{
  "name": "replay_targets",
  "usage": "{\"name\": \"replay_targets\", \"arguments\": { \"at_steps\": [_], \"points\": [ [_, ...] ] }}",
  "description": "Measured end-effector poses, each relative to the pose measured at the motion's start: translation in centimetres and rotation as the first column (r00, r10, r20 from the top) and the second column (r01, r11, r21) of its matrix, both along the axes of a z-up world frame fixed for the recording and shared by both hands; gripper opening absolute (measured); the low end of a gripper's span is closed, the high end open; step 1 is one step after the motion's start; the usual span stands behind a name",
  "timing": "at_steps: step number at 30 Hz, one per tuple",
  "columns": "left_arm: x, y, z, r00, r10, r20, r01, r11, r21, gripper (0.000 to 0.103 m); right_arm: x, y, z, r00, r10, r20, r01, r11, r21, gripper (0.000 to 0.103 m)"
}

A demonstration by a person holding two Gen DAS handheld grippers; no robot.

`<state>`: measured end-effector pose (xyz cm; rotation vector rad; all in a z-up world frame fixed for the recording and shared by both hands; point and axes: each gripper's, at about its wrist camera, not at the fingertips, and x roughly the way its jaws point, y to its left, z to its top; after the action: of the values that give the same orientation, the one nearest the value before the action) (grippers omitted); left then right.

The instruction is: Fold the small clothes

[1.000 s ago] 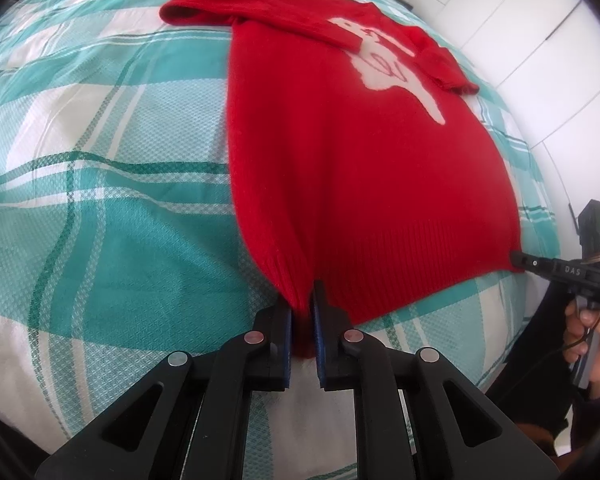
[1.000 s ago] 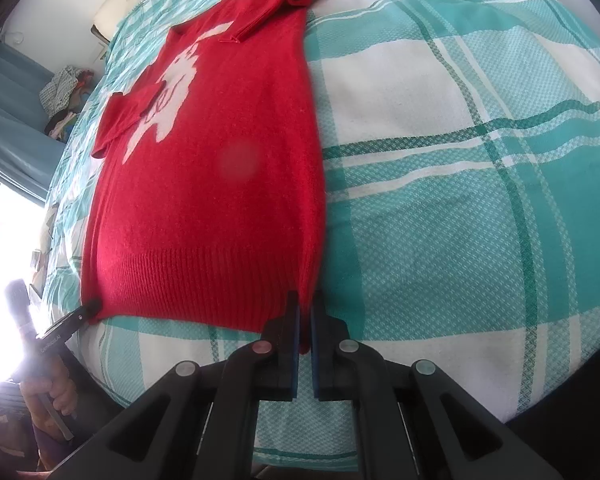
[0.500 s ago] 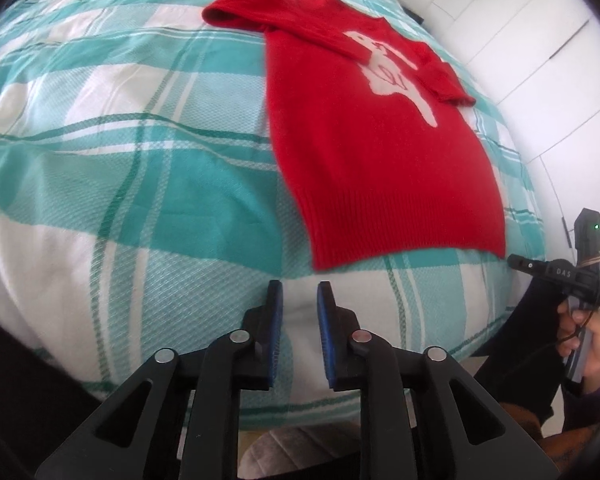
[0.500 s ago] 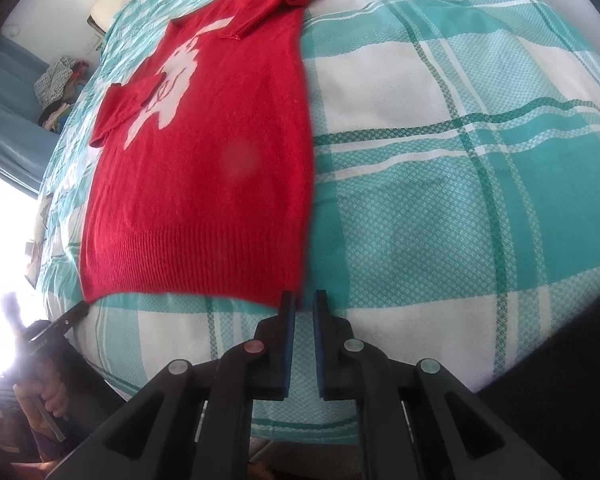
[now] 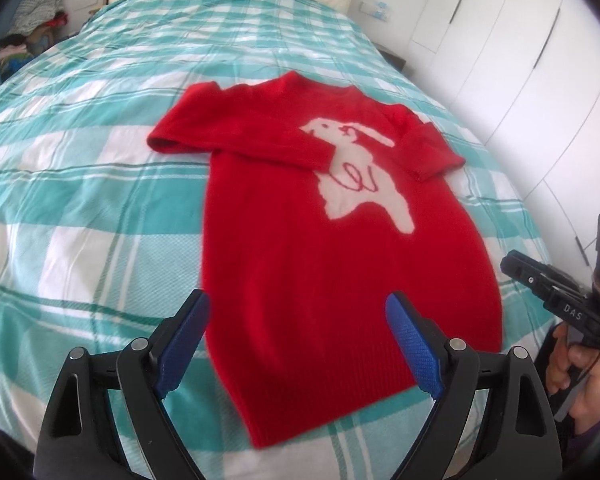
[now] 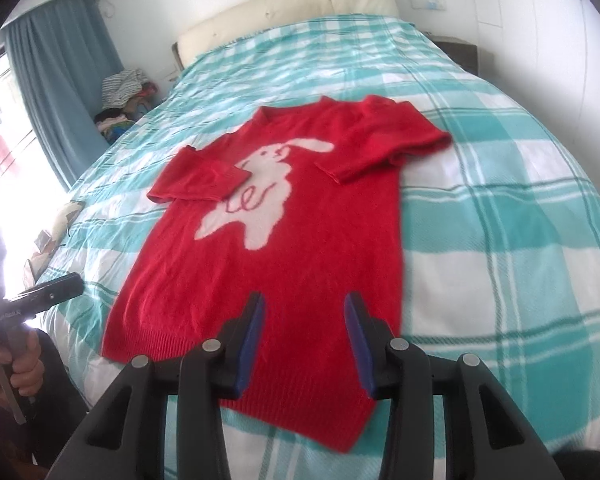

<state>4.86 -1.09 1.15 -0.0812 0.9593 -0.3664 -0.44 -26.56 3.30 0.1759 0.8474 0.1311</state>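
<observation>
A small red sweater (image 5: pixel 300 240) with a white rabbit on the chest lies flat, face up, on the bed, both sleeves folded in across the chest; it also shows in the right wrist view (image 6: pixel 284 248). My left gripper (image 5: pixel 298 340) is open wide and empty, held above the sweater's hem. My right gripper (image 6: pixel 305 338) is open and empty, also above the hem. Each gripper shows at the edge of the other's view, the right one (image 5: pixel 548 284) and the left one (image 6: pixel 44 296), held in hands.
The bed has a teal and white checked cover (image 5: pixel 80 200) and a cream headboard (image 6: pixel 292 4). White wardrobe doors (image 5: pixel 520 60) stand at the right. A pile of clothes (image 6: pixel 124 92) and a blue curtain (image 6: pixel 60 60) are at the left.
Both grippers let go of the sweater's hem corners, opened wide and pulled back and up. The sweater now lies flat on the bed.
</observation>
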Motion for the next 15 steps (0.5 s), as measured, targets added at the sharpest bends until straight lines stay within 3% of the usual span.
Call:
{"name": "replay_targets", "arguments": {
  "at_steps": [5, 9, 15],
  "points": [
    [0.2, -0.7, -5.1, 0.996, 0.055, -0.068, -0.048, 0.994, 0.101, 0.091, 0.0, 0.9, -2.8, 1.0, 0.004, -0.006, -0.004, 0.998, -0.064, 0.042],
    [0.2, -0.8, -5.5, 0.994, 0.082, -0.073, -0.071, 0.987, 0.142, 0.102, -0.1, -0.2, -3.1, 0.999, -0.038, -0.013, 0.038, 0.999, -0.025, 0.042],
    [0.1, -1.1, -6.3, 0.992, 0.078, -0.098, -0.06, 0.982, 0.179, 0.103, -0.3, -1.4, -1.9, 0.993, -0.11, 0.052, 0.111, 0.994, -0.01, 0.055]
  ]
}}
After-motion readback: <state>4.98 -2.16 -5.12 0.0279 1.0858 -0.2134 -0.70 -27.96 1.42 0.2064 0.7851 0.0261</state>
